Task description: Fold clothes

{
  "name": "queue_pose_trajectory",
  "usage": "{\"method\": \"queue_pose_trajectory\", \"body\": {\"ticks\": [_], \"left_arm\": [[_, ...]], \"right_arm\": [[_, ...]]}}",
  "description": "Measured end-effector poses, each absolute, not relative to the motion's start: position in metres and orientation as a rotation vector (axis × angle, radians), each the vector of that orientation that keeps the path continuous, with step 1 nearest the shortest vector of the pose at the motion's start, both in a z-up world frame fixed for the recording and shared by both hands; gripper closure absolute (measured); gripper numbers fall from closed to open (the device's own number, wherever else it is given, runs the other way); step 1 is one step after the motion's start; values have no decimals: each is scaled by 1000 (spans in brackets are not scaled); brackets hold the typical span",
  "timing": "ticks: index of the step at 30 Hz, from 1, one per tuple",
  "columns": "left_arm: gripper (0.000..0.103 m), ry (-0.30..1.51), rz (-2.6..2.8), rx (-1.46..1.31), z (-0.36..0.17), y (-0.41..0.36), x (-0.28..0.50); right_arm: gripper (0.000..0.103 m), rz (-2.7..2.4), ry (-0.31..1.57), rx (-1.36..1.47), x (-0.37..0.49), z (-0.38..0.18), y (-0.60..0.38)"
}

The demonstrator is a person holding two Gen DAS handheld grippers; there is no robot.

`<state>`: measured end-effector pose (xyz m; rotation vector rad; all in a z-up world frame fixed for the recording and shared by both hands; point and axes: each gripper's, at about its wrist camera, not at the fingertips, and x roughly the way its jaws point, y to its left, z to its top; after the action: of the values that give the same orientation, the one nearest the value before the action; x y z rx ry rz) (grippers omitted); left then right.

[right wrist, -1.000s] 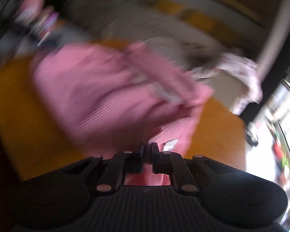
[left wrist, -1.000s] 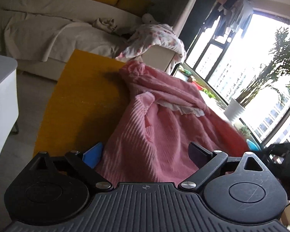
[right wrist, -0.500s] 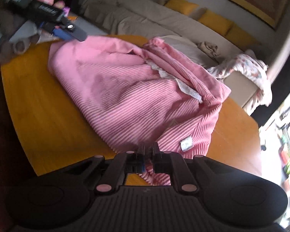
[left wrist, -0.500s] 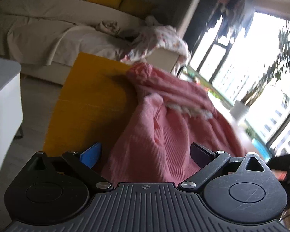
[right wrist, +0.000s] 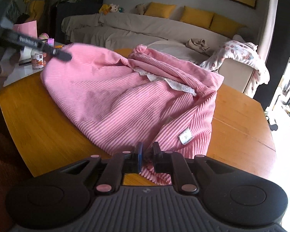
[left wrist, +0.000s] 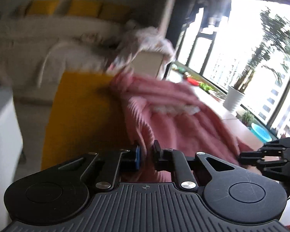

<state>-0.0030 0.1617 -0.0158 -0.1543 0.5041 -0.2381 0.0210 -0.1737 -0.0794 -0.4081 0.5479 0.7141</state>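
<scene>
Right wrist view: wooden table [right wrist: 239,127], pink corduroy garment [right wrist: 116,104] heaped across its middle, hem at the near edge. Right gripper [right wrist: 146,151] and left gripper [left wrist: 146,150] are each clamped on cloth. Fold judged in hand; both held edges are to be carried together.

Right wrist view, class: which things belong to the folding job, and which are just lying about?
Job: pink ribbed corduroy garment; left tongs and right tongs, both clamped on it; orange wooden table.

Lying about: yellow cushions; soft toys; small printed jar.
</scene>
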Motion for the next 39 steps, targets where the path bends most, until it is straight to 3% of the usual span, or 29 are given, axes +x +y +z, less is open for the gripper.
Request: {"method": "queue_pose_trajectory", "body": {"ticks": [3, 8, 10, 11, 17, 19, 22, 30, 34, 37, 39], "left_arm": [[90, 497, -356, -76, -1, 130, 1], [87, 679, -494, -118, -25, 106, 12], [69, 754, -534, -162, -37, 102, 15], [67, 791, -554, -184, -43, 101, 16], [31, 690, -596, -224, -8, 117, -11], [20, 654, -609, -237, 4, 122, -20], [11, 617, -528, -144, 15, 126, -28], [14, 662, -395, -36, -9, 130, -20], [17, 693, -348, -8, -25, 131, -14], [17, 702, -321, 9, -33, 130, -9], [17, 686, -318, 14, -34, 125, -6]], "right_arm": [[92, 711, 547, -400, 20, -80, -174], [86, 715, 549, -394, 19, -79, -175], [83, 724, 558, -380, 19, -78, -177], [79, 730, 563, -371, 20, -78, -177], [53, 795, 588, -399, 8, -72, -176], [52, 829, 596, -409, 0, -67, -178], [48, 822, 576, -422, -8, -57, -185], [44, 722, 496, -612, -15, -63, -188], [44, 673, 519, -482, -1, -53, -208], [26, 534, 524, -276, 18, -46, -237], [23, 458, 541, -120, 32, -50, -255]]}}
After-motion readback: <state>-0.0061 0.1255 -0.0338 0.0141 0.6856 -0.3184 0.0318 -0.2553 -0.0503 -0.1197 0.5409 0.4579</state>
